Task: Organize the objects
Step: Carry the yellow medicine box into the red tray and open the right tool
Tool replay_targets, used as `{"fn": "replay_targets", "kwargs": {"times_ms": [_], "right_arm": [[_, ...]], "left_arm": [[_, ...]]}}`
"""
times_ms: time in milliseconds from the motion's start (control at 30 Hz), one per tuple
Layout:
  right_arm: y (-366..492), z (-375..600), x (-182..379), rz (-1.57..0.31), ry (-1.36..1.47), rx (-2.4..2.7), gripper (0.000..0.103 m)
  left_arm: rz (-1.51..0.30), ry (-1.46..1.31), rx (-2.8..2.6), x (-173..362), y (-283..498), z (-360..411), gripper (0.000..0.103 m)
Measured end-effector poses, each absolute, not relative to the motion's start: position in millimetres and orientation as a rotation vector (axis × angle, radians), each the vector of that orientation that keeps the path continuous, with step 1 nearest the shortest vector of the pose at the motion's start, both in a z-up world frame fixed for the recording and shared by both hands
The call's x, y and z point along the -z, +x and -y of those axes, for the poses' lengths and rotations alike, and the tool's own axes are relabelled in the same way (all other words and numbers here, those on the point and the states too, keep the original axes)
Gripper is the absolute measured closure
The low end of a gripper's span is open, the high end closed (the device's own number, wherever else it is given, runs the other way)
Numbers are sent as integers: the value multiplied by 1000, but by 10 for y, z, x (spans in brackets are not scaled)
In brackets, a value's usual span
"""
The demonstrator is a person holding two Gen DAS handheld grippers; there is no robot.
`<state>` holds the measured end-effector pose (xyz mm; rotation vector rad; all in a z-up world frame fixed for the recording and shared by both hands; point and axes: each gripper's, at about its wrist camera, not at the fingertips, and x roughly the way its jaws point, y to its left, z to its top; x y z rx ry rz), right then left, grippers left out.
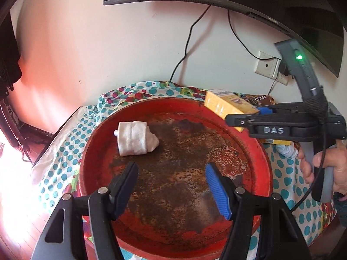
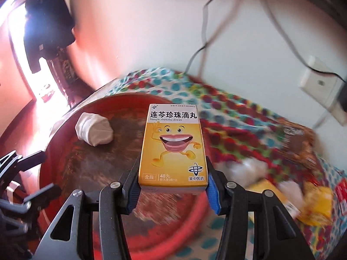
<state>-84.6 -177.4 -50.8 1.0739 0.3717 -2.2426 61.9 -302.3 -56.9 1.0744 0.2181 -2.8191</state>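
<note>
Red and rust-worn, the tray (image 1: 91,151) already holds a rolled white cloth (image 1: 135,138) at its left, the left gripper (image 1: 171,186) hovers wide and empty, while the right gripper (image 2: 172,186) clamps the yellow medicine box (image 2: 173,145), seemingly to add it.

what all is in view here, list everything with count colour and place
round tray: one, red rim, rusty brown floor, on the dotted cloth
rolled cloth: one, white, on the tray's far left part
medicine box: one, yellow and white, held above the tray's edge
dotted cloth: one, white with teal and red dots, covering the surface under the tray
packets: several, yellow and white, blurred, on the cloth to the right
wall socket: one, white, on the wall with black cables
left tongs: open, nothing between them, over the tray
right tongs: shut on the medicine box
hand: one, on the right tongs' handle
</note>
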Motion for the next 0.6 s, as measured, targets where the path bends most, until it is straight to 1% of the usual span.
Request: {"fn": "replay_targets", "kwargs": {"times_ms": [300, 467, 600], "right_arm": [[-1161, 2587, 874, -412, 1190, 2115, 55], [-1250, 2791, 1048, -392, 1254, 2075, 55], [-1246, 2849, 1145, -412, 1273, 2065, 55]], "left_arm": [[-296, 1071, 2787, 635, 639, 3219, 36], [-304, 1095, 2788, 683, 616, 3214, 36], [-327, 1085, 2794, 681, 616, 3212, 36]]}}
